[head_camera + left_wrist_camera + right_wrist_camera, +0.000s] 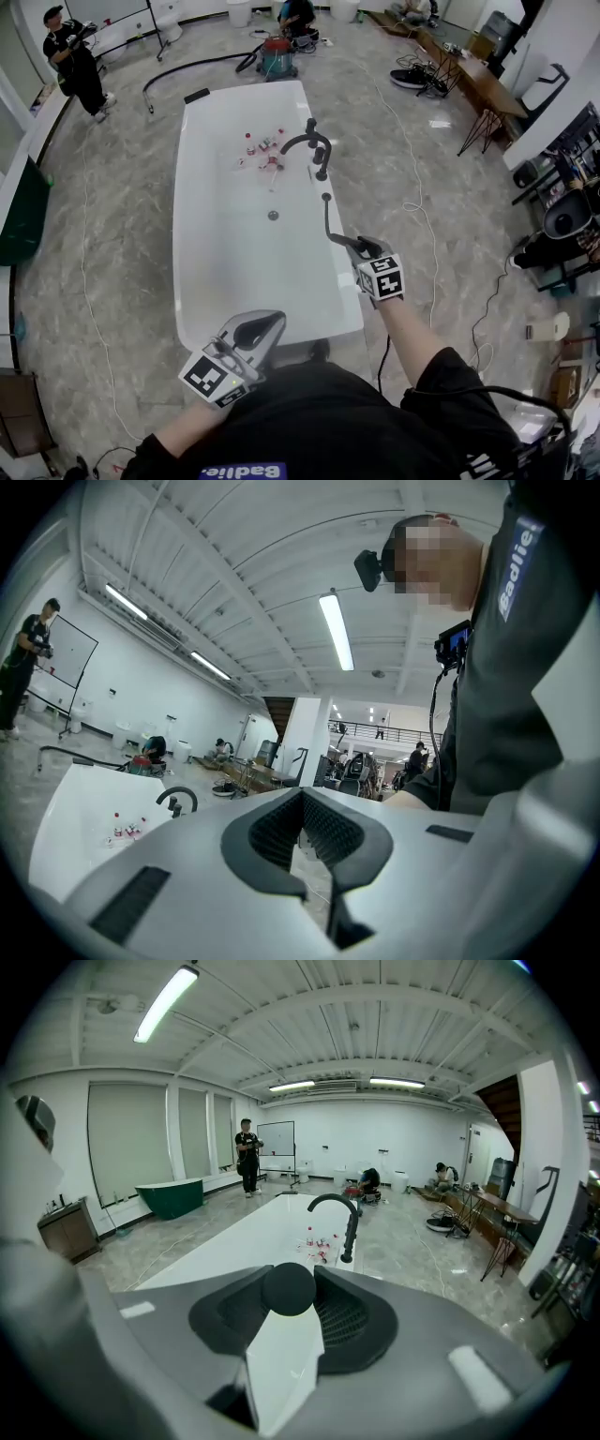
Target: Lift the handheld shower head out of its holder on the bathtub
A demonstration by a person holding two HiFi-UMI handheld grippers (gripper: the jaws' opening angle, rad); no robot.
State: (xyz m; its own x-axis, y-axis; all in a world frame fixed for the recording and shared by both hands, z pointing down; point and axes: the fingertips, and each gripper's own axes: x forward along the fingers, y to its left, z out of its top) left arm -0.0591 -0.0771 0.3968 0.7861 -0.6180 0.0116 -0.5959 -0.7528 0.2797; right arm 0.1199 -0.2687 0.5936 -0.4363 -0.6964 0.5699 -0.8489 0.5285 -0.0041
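Observation:
The white bathtub (192, 197) runs away from me, with a black arched faucet (305, 141) on its right rim. My right gripper (354, 246) hovers over the tub's right rim, shut on the slim black handheld shower head (327, 217), which sticks up and away from the jaws. In the right gripper view its round black end (288, 1288) sits between the pads of the right gripper (291, 1309), with the faucet (341, 1211) beyond. My left gripper (261, 330) hangs at the tub's near end. In the left gripper view the left gripper (305, 844) has only a thin slit between its jaws and holds nothing.
Small bottles (263, 150) lie in the tub near the drain (273, 215). A person (80, 61) stands far left. A vacuum cleaner (277, 56) with a black hose stands beyond the tub. Cables cross the floor at right, near tables (469, 75). A green tub (23, 211) stands left.

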